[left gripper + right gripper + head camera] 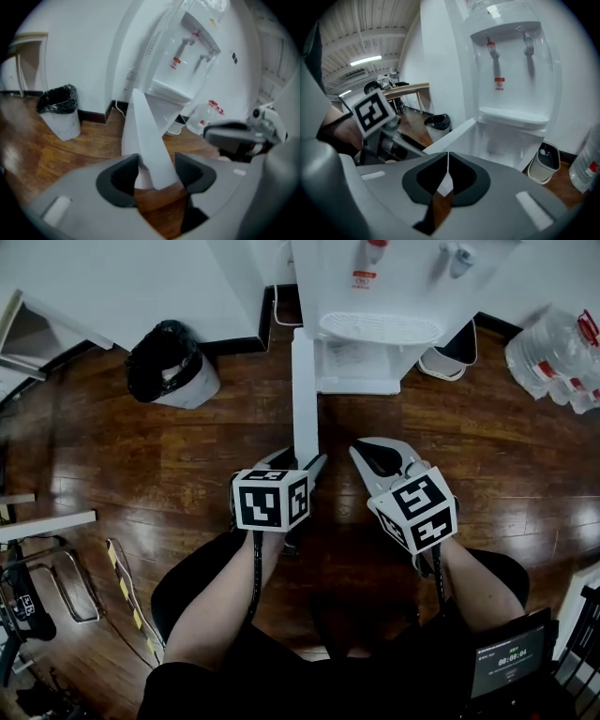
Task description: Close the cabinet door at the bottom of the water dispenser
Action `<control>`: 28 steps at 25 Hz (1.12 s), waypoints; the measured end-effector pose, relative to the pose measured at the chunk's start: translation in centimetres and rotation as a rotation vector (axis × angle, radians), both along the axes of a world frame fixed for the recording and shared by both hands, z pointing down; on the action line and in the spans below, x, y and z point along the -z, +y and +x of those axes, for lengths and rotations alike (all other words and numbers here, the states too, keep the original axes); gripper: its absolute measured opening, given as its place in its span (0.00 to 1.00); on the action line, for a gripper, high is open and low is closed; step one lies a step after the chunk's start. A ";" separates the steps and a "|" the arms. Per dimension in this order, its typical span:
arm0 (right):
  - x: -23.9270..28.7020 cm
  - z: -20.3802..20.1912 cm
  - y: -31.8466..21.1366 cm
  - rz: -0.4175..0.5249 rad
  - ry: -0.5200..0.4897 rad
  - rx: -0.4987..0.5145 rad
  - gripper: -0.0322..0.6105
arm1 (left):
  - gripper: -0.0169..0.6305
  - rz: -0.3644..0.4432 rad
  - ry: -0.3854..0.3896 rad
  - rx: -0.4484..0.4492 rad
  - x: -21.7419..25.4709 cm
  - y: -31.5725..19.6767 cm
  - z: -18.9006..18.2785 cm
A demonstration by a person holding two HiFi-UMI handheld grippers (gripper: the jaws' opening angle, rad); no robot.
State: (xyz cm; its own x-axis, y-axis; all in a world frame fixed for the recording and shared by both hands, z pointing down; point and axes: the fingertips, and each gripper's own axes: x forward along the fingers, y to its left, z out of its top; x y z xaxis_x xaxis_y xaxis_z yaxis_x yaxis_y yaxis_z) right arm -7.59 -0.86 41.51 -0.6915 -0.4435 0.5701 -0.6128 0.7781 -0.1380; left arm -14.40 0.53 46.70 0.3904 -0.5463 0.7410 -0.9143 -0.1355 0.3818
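Note:
The white water dispenser [375,296] stands against the far wall. Its bottom cabinet door [305,395] is swung wide open toward me, seen edge-on as a white strip. My left gripper [302,463] is at the door's free end; in the left gripper view the door's edge [150,140] lies between the open jaws of that gripper [157,173]. My right gripper [361,454] hovers just right of the door, jaws shut and empty. The right gripper view shows its shut tips [447,161] before the door [454,136] and the open cabinet [506,145].
A bin with a black liner [169,362] stands left of the dispenser, a small white bin [450,357] right of it. Large water bottles [562,357] lie at the far right. A screen [511,662] sits low right, a metal frame [56,587] low left.

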 end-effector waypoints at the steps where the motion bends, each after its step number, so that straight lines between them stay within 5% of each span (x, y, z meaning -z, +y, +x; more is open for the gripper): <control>1: -1.2 0.2 0.8 -0.033 0.019 0.026 0.07 | 0.43 -0.005 0.033 -0.011 0.2 0.0 0.9; 4: -4.1 1.1 2.8 -0.135 0.037 0.059 0.34 | 0.43 -0.018 0.086 -0.049 0.2 -0.3 2.8; 7: -5.9 1.8 3.9 -0.170 0.071 0.078 0.47 | 0.40 -0.026 0.130 -0.071 0.0 -1.1 4.6; 10: -6.7 2.0 3.6 -0.114 0.153 0.061 0.48 | 0.39 -0.024 0.193 -0.129 -0.3 -1.9 7.3; 13: -7.1 3.1 0.8 -0.083 0.210 -0.068 0.50 | 0.38 -0.021 0.245 -0.162 -0.4 -3.0 9.6; 16: -7.5 5.0 -1.6 -0.117 0.214 -0.141 0.35 | 0.36 -0.041 0.242 -0.193 -0.4 -3.8 11.0; 20: -7.8 6.9 -2.9 -0.106 0.227 -0.061 0.35 | 0.33 -0.018 0.137 -0.212 0.5 -5.6 9.3; 28: -8.3 11.8 -7.9 -0.003 0.245 0.130 0.34 | 0.32 -0.014 0.121 -0.250 0.8 -7.8 10.3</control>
State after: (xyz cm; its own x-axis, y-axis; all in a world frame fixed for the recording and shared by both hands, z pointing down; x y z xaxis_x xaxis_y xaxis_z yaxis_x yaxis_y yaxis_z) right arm 4.18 -8.77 49.80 -0.5839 -0.3578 0.7287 -0.5229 0.8524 -0.0004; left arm -4.11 -7.25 45.93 0.5979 -0.4119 0.6877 -0.8008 -0.3457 0.4892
